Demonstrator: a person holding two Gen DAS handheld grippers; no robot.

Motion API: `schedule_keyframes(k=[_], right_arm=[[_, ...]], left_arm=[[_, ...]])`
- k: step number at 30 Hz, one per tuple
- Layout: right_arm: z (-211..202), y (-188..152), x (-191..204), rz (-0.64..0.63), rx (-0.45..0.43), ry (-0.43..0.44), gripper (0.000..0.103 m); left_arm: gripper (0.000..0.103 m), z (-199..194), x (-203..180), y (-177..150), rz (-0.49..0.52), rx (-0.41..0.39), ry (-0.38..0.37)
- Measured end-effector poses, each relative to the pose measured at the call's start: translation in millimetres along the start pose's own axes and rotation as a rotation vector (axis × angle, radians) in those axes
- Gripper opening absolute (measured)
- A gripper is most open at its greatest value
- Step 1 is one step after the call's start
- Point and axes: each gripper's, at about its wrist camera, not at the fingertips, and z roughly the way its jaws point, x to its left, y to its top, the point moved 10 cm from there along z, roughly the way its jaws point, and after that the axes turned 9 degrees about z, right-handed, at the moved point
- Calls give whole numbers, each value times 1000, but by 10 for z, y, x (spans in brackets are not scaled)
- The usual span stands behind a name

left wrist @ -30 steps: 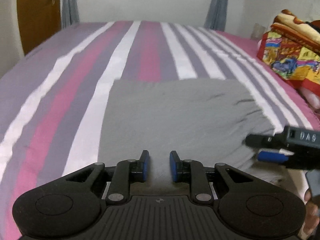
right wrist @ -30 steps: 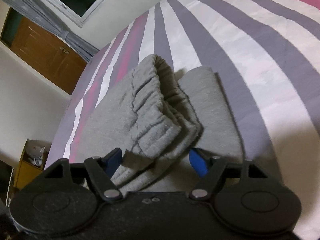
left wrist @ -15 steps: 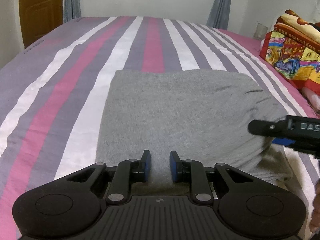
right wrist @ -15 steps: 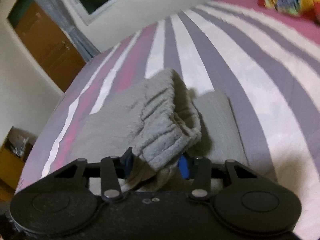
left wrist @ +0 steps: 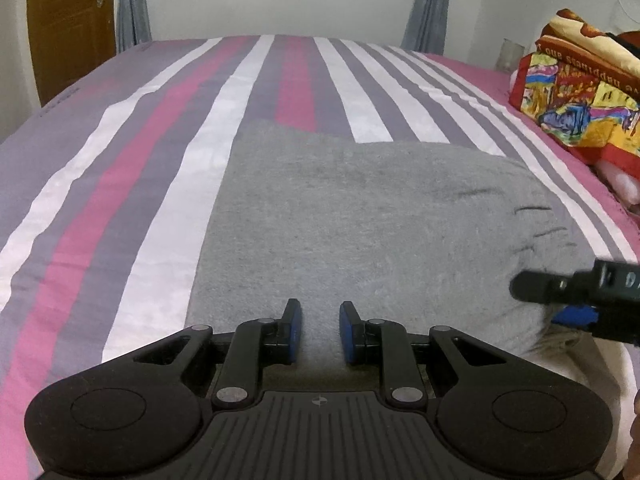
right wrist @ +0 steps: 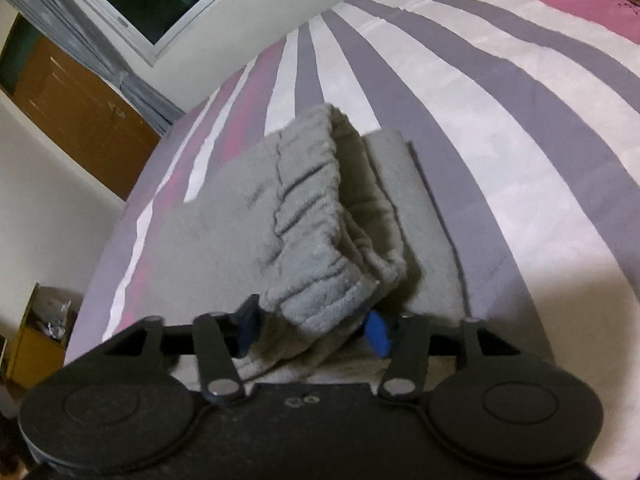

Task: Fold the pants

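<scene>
Grey fleece pants (left wrist: 360,216) lie folded on the striped bed (left wrist: 120,168). My left gripper (left wrist: 319,330) hovers at the near edge of the pants, its jaws a small gap apart with only flat cloth showing between them. My right gripper (right wrist: 312,330) is shut on the gathered elastic waistband (right wrist: 316,248) and holds that end raised above the lower layer (right wrist: 416,216). The right gripper also shows in the left wrist view (left wrist: 576,300) at the pants' right end.
A stack of bright printed bedding (left wrist: 580,92) sits at the bed's right side. A wooden door (left wrist: 68,20), curtains and a window line the far wall. A small yellow shelf (right wrist: 36,336) stands beside the bed.
My right gripper closed on the waistband and lifted that end a little. The left gripper rose and tilted back, so more of the pants shows.
</scene>
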Motion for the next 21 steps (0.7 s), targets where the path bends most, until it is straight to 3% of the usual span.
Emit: schedule_keyframes(k=[2, 5, 9, 18, 21], right_arm=[[29, 20, 31, -1, -1, 3, 67], [123, 39, 24, -8, 0, -29, 51], [57, 49, 124, -53, -42, -12, 46], [-206, 311, 428, -177, -145, 35, 44], [-141, 318, 255, -126, -83, 35, 45]], left_arm=[[22, 11, 3, 9, -8, 4, 1], [22, 12, -12, 7, -1, 3, 10], [22, 0, -24, 9, 2, 1, 7], [22, -92, -67, 101, -8, -32, 13], [22, -23, -89, 57, 3, -11, 17]])
